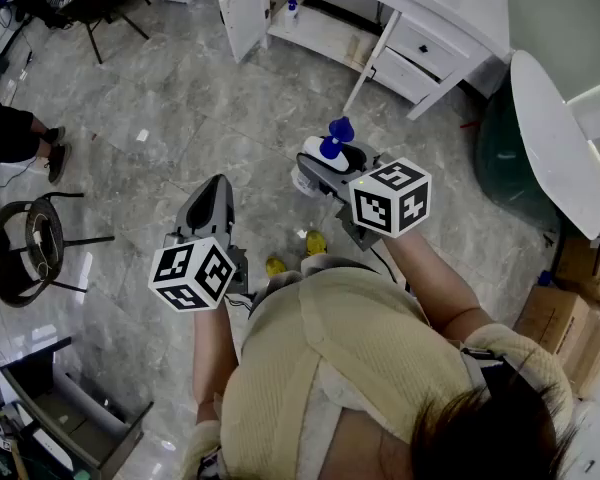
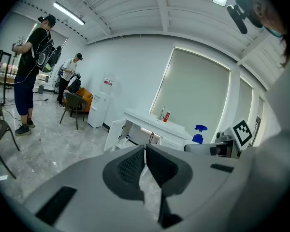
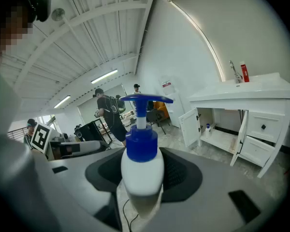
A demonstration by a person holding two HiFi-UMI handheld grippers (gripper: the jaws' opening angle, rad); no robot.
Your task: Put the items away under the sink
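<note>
So here's where I'm at: my right gripper (image 1: pixel 318 171) is clamped on the white plastic pump bottle with the blue dispenser head (image 1: pixel 329 148). The jaws are spread wide because the bottle body is fat, and the pads squeeze its belly from both sides. It sits pump end up between the jaws. I figure that's on purpose, so nothing dribbles out and it can go down flat on its base. The left gripper (image 2: pixel 145 153) has its jaws pressed together with nothing in them. It hangs nearer to me on the left, basically just parked out of the way.

The bottle is in the air over the grey marble-look tiled floor (image 1: pixel 170 98), well short of the white under-sink cabinet (image 1: pixel 325 33) at the far side. Its doors (image 1: pixel 242 13) hang open, so the bottom shelf is exposed. A small white bottle with a blue cap (image 1: pixel 293 9) already sits towards the left end of that shelf. My guess is this one goes beside it, further right where the shelf looks bare.

The next bit is carrying it across and going in low under the counter edge. Clipping an open door on the way in is the main risk I see
</note>
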